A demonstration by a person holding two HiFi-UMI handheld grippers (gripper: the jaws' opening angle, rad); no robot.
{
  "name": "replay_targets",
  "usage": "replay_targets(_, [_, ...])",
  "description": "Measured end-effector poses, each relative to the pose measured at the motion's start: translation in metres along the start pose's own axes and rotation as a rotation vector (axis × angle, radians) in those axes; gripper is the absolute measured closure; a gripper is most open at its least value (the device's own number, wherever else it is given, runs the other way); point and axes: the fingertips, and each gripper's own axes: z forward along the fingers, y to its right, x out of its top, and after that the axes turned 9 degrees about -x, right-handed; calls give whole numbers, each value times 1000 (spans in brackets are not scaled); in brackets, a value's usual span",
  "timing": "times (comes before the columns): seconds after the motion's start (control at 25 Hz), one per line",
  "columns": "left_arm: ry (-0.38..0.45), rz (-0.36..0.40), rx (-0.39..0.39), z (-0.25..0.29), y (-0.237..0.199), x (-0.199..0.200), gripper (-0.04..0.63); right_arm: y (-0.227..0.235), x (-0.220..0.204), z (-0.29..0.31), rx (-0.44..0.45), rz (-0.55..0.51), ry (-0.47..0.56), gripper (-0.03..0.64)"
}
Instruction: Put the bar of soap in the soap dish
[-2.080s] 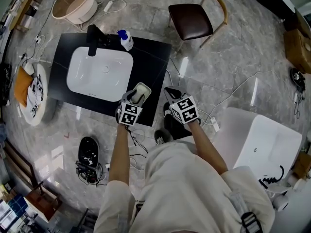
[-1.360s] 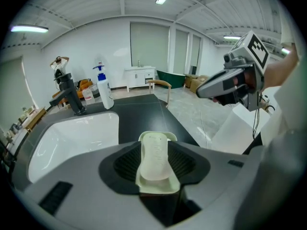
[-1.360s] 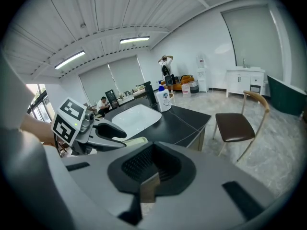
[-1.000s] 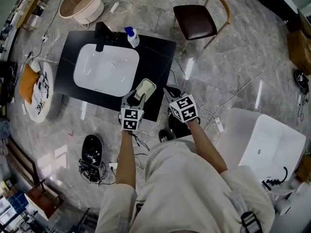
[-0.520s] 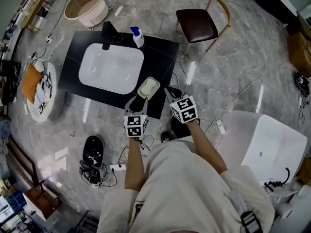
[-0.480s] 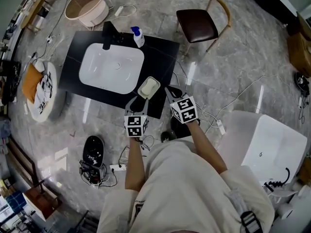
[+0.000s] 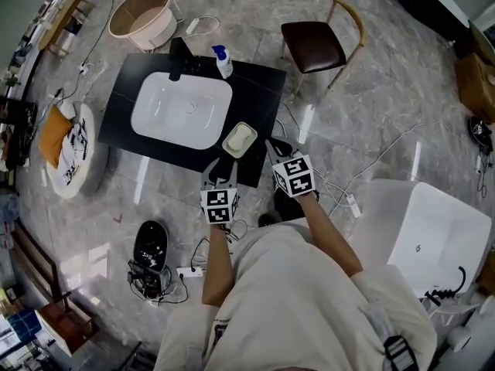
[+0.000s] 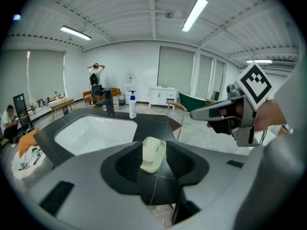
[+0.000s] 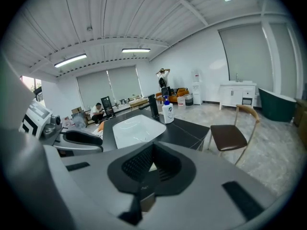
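Observation:
The pale green soap dish (image 7: 233,147) sits on the front right corner of the black counter (image 7: 255,91), with the cream bar of soap (image 7: 241,137) lying in it. My left gripper (image 7: 221,165) hovers just in front of the dish, apart from it. Its jaws stand wide and are closing, with nothing between them. In the left gripper view the dish (image 8: 149,167) and soap (image 8: 152,150) show beyond the left gripper (image 8: 154,147). My right gripper (image 7: 272,144) hangs beside the counter's right edge. Its jaws (image 9: 153,153) stand a narrow gap apart, empty.
A white basin (image 7: 182,110) fills the counter, with a black faucet (image 7: 179,56) and a pump bottle (image 7: 223,62) behind it. A chair (image 7: 313,37) stands at the far right, a round tub (image 7: 141,14) at the back, a white bathtub (image 7: 418,230) to the right. Cables lie on the floor.
My left gripper has drawn back from the soap dish toward the person and risen a little. The dish with the soap stays on the counter. The right gripper has barely moved.

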Motion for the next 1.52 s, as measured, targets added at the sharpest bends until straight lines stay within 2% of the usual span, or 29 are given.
replay_targets(0.24, [32,5,36,-8,-2,3,459,-4,-5,-7,-12,-25,9,612])
replay_targets(0.48, [93,-13,55,-21,3,11,508,-3,-10,-17,-18,-13,7,612])
replay_targets(0.8, [99,9,93,-35,2,4,549,-6,-19,-25,-17,1,1,612])
replay_targets(1.16, [109,2,93,-42,8,-7,588,-5,-30,-36,-19,8,5,612])
replay_targets(1.52, [111,-14,94,-42,11,-14,591,-2,-39,-43,-13,11,-6,612])
